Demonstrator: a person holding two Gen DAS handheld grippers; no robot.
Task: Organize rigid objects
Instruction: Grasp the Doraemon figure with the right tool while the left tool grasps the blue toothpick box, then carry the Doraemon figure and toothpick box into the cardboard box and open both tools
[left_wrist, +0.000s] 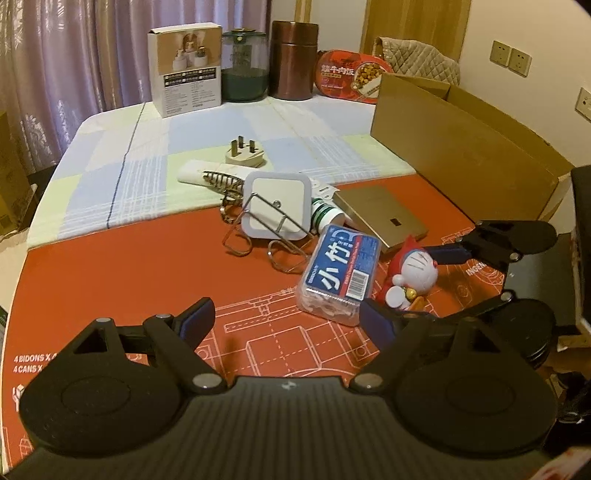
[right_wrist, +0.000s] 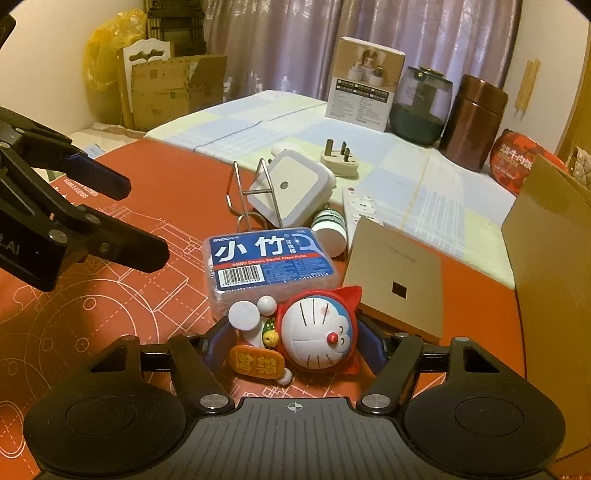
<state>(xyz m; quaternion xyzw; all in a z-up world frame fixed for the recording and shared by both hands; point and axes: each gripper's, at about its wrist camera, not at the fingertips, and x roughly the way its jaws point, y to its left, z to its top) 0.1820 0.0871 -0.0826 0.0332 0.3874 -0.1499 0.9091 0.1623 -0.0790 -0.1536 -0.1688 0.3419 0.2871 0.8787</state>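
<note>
Two claws are seen over the red mat on the desk (left_wrist: 110, 258): the left claw (left_wrist: 288, 317) is spread and empty, hovering just short of the floss pick box (right_wrist: 271, 258), while the right claw (right_wrist: 295, 343) is set around the cat figurine (right_wrist: 314, 332), its blue pads at either flank; whether the pads actually press cannot be told, since a sliver of gap may remain. The figurine lies tilted on the mat, touching the floss pick box and just beside the gold box (right_wrist: 399, 284). A slip is judged likely if a lift is attempted, because the rounded head gives the pads little flat surface and the toy could be squeezed out or rotated. The floss pick box could also be dragged or nudged into the wire stand (right_wrist: 255, 192) and night light (right_wrist: 291, 188) behind it. The cardboard carton (left_wrist: 461, 147), presumably the destination, is well apart, so a weak hold could be lost on the way.
</note>
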